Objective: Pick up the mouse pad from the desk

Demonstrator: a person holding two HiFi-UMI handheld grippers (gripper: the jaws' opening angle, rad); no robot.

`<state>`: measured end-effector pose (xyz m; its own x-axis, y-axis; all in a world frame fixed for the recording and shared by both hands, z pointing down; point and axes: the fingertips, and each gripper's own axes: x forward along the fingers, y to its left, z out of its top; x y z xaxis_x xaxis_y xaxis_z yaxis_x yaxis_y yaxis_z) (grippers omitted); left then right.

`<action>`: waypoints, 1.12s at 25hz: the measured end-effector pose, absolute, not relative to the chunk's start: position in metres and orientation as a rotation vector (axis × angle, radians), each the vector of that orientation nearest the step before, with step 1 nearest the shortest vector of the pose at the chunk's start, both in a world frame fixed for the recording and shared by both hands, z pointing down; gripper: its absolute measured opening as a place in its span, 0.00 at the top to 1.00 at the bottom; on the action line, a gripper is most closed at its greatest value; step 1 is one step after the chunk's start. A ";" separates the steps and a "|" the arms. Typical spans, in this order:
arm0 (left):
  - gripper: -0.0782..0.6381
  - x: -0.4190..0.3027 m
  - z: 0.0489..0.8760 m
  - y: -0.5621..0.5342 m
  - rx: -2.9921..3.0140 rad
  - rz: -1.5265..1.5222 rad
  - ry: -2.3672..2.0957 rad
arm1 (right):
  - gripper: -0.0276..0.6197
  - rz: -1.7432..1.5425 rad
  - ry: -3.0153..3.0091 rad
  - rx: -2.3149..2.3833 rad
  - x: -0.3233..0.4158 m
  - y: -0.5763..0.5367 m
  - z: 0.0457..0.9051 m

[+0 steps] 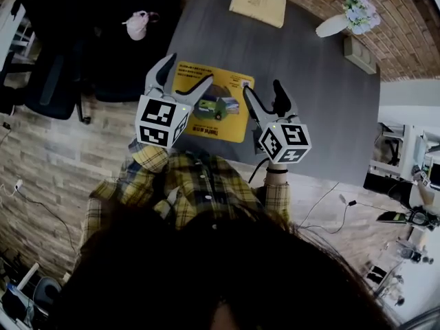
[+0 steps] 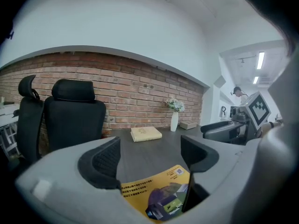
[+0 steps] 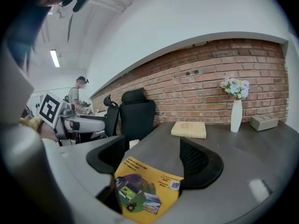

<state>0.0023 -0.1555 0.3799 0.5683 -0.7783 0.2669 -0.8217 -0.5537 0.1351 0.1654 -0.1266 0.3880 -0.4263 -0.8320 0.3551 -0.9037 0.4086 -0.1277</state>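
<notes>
Dark grey desk [image 1: 309, 115] runs up to a brick wall [image 2: 140, 92]. A tan book [image 1: 258, 4], a white vase of flowers [image 1: 337, 25] and a small box [image 1: 359, 53] sit well beyond our fingers, and black office chairs [image 2: 74, 118] stand left of them. The yellow mouse pad [image 1: 216, 112] lies flat on the desk under both pairs of fingers. Our left gripper [image 1: 184, 74] is spread wide over its far left corner, and our right gripper [image 1: 261, 88] is spread wide at its right edge. Each gripper's body cuts off the pad's near edge in its own view. We cannot tell whether any finger touches the pad.
</notes>
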 end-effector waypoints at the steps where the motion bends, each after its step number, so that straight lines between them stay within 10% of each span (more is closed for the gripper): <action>1: 0.33 0.005 0.381 -0.160 2.551 0.259 -1.341 | 0.42 0.447 -2.436 1.514 0.168 -0.132 0.389; 28: 0.33 0.013 0.424 -0.181 2.479 0.404 -1.297 | 0.42 0.695 -2.399 1.567 0.209 -0.153 0.423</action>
<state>0.0135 -0.1815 0.4243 0.5496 -0.7405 0.3868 -0.8291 -0.5403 0.1437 0.2087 -0.1526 0.4231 -0.4215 -0.8117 0.4044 -0.9021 0.3301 -0.2778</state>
